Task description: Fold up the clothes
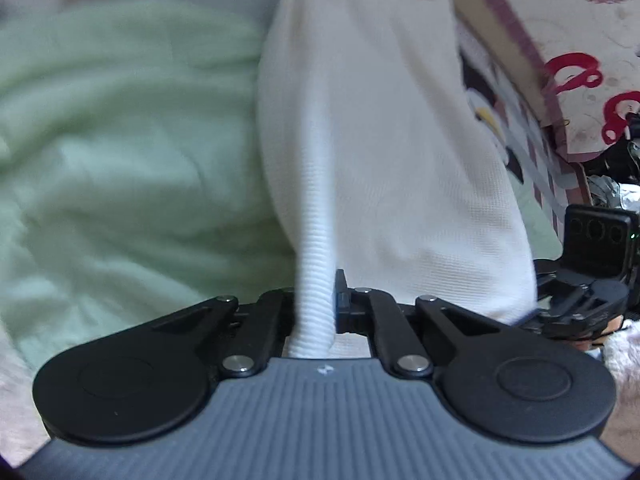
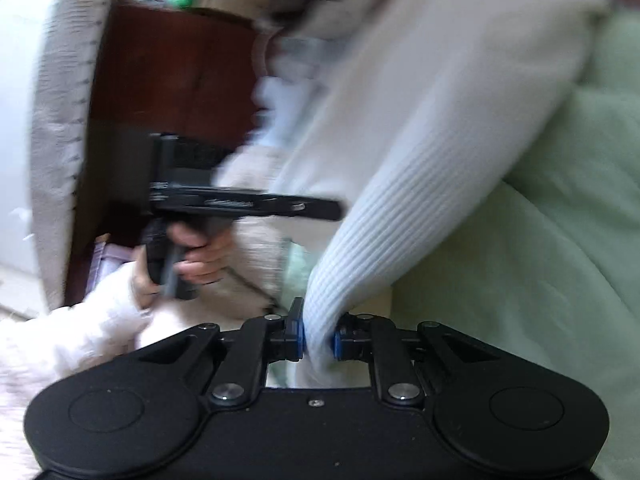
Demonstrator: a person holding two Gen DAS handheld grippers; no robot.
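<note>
A white knit garment [image 1: 380, 140] with a ribbed hem hangs stretched above a pale green blanket [image 1: 120, 140]. My left gripper [image 1: 316, 304] is shut on the ribbed hem [image 1: 316, 280]. My right gripper [image 2: 318, 338] is shut on another part of the same ribbed edge [image 2: 380, 236]; the garment [image 2: 420, 80] rises away from it over the green blanket [image 2: 540, 280]. The right gripper shows at the right edge of the left wrist view [image 1: 580, 292]. The left gripper shows in the right wrist view [image 2: 240, 204], held by a hand [image 2: 200, 256].
A patterned cloth with red marks [image 1: 580, 60] lies at the far right. A dark brown wooden panel [image 2: 172, 80] and a grey-white padded edge [image 2: 60, 140] stand at the left. Fluffy white sleeves [image 2: 80, 332] are near the grippers.
</note>
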